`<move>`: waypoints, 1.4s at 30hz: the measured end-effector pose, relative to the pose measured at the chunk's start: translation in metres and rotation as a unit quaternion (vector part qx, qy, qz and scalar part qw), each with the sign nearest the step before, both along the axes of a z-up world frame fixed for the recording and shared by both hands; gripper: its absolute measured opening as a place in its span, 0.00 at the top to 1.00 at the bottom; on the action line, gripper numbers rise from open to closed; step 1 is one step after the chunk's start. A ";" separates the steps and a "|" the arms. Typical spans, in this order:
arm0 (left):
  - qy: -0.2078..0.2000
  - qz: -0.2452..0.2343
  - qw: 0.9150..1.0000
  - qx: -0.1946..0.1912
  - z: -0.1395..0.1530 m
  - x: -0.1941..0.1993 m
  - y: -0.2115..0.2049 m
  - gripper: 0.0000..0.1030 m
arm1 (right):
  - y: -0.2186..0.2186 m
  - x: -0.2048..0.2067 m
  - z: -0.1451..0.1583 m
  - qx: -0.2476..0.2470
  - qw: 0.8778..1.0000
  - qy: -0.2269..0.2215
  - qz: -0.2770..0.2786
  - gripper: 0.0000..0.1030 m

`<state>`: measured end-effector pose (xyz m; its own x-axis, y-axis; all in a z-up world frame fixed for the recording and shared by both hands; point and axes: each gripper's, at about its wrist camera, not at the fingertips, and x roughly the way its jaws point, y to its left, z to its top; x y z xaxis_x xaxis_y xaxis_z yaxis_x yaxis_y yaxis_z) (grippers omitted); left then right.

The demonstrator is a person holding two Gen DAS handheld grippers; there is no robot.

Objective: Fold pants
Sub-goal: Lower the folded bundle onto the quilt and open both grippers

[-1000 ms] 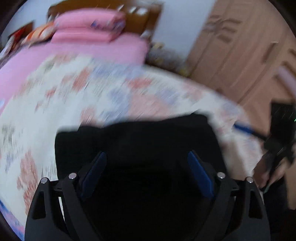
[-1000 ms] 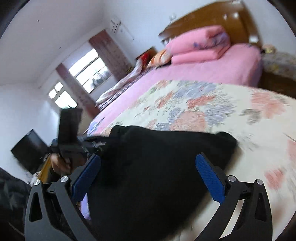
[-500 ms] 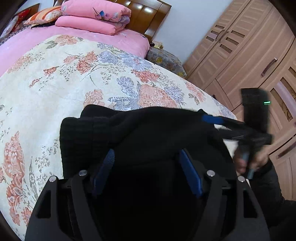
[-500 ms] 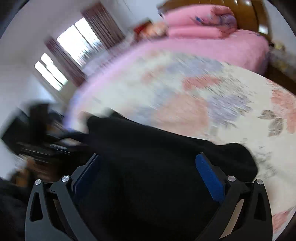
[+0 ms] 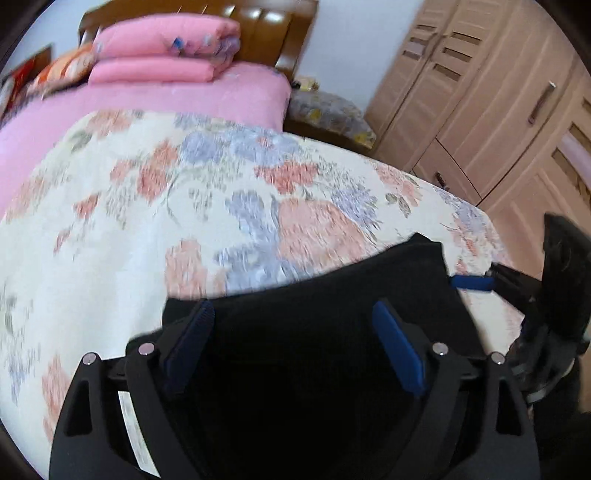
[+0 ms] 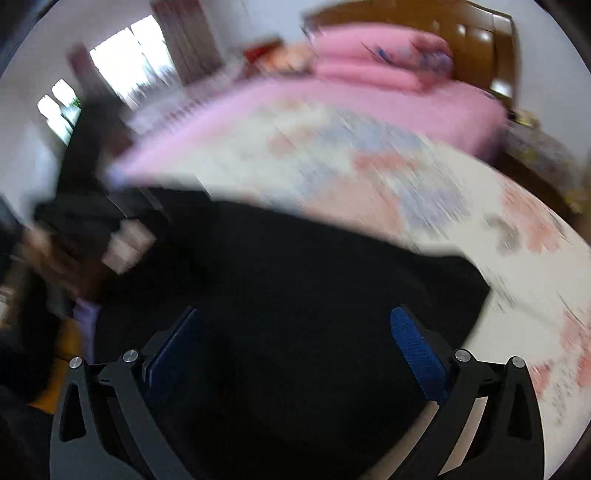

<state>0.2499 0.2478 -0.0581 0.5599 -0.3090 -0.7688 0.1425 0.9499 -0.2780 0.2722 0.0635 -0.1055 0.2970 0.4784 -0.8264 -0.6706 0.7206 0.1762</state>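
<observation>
Black pants [image 5: 332, 295] lie folded at the near edge of a floral bedspread [image 5: 147, 203]. My left gripper [image 5: 293, 343] hovers over them, open, its blue pads [image 5: 399, 350] spread wide with only dark cloth below. At the pants' right corner a blue pad [image 5: 472, 282] of the right gripper shows, with a hand [image 5: 535, 350] behind it. The right wrist view is blurred: the pants [image 6: 295, 258] fill its middle, and my right gripper [image 6: 295, 347] is open above them. The other gripper and hand [image 6: 92, 229] smear at the left.
Folded pink quilts [image 5: 166, 48] sit against a wooden headboard [image 5: 269, 29] at the bed's far end. A cloth-covered bedside stand [image 5: 328, 110] and wooden wardrobe doors [image 5: 480, 92] stand to the right. A bright window [image 6: 129, 66] lies to the left.
My left gripper's fingers have spread wider than half a second ago. The pants look flatter, without the bunched edge at the left. Both views are swinging, the right one blurred.
</observation>
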 end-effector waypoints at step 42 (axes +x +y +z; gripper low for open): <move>-0.137 0.131 0.966 0.176 0.013 -0.173 -0.032 0.02 | -0.016 -0.175 0.004 0.011 0.988 -0.120 -0.101 0.04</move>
<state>0.0772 0.2159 -0.0450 0.7812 0.1246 -0.6117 -0.0932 0.9922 0.0831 0.0973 0.0478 -0.1017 0.5733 0.4070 -0.7111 -0.5385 0.8413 0.0474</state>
